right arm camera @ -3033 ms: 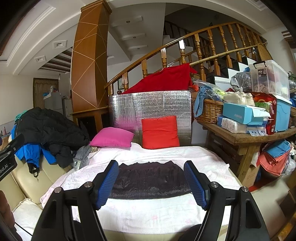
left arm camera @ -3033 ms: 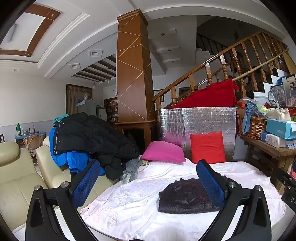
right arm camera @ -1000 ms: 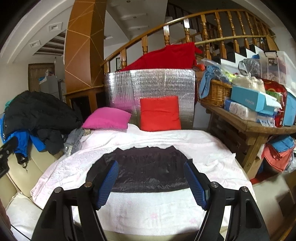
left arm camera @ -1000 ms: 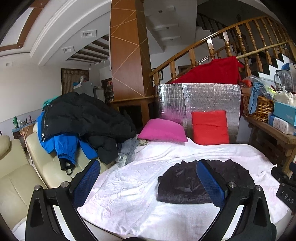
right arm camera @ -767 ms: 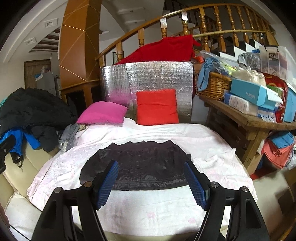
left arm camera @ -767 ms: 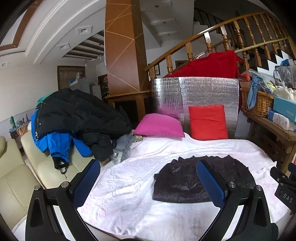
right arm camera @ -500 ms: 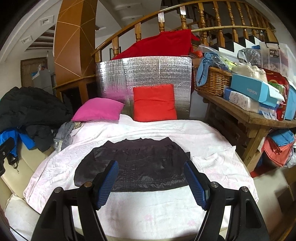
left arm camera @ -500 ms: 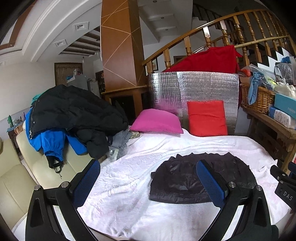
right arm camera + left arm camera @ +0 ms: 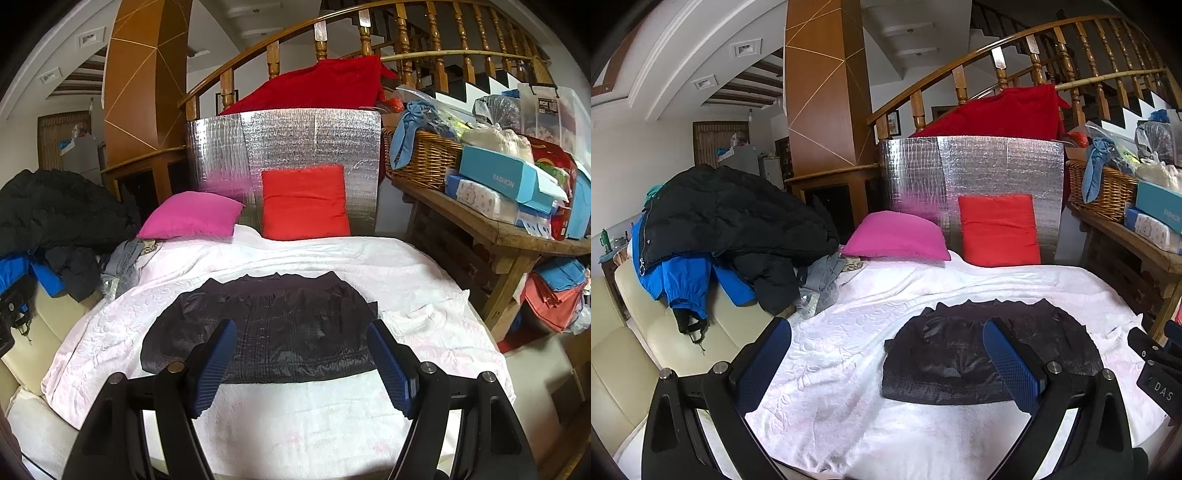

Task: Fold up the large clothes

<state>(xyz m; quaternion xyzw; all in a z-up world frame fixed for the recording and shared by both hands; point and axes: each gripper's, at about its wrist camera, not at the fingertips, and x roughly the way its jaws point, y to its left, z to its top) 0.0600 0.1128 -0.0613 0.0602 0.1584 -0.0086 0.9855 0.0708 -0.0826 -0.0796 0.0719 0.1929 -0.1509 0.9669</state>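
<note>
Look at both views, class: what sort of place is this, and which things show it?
Most likely the living area of a lived-in home. A wooden staircase curves behind, a cream sofa heaped with coats stands at the side, and a dark garment lies on a blanket-covered bed with cushions.

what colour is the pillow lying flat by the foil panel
Pink pillow; clearest in the left wrist view.

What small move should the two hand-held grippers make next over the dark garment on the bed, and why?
Probably lower both onto the garment's near hem. The left hand-held gripper and right hand-held gripper are open and empty above the white blanket, and the garment lies flat, untouched, so a fold needs a grip first.
</note>
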